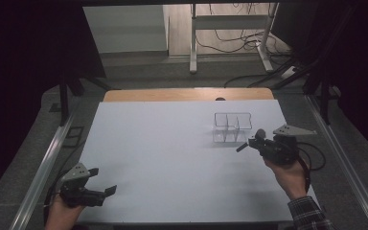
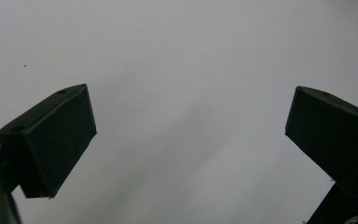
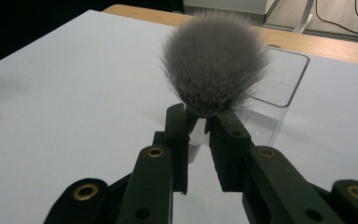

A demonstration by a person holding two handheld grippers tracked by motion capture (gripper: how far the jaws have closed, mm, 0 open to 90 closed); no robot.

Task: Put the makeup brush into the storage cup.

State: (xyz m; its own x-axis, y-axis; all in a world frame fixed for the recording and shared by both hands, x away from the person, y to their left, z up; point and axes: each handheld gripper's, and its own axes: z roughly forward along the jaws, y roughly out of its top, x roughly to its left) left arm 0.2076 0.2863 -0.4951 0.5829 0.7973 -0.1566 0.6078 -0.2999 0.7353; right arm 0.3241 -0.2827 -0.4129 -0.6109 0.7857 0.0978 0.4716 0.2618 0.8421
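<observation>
My right hand-held gripper [image 3: 204,125] pinches the makeup brush [image 3: 213,65] by its handle; it could twist and tip the clear organizer [image 1: 232,127] at eleven o'clock. My left hand-held gripper [image 2: 191,140] gapes empty.

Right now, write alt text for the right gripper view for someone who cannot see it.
The right gripper is shut on the pale handle of a fluffy grey brush, bristles up. Just behind stands a clear plastic organizer on the white tabletop.
</observation>
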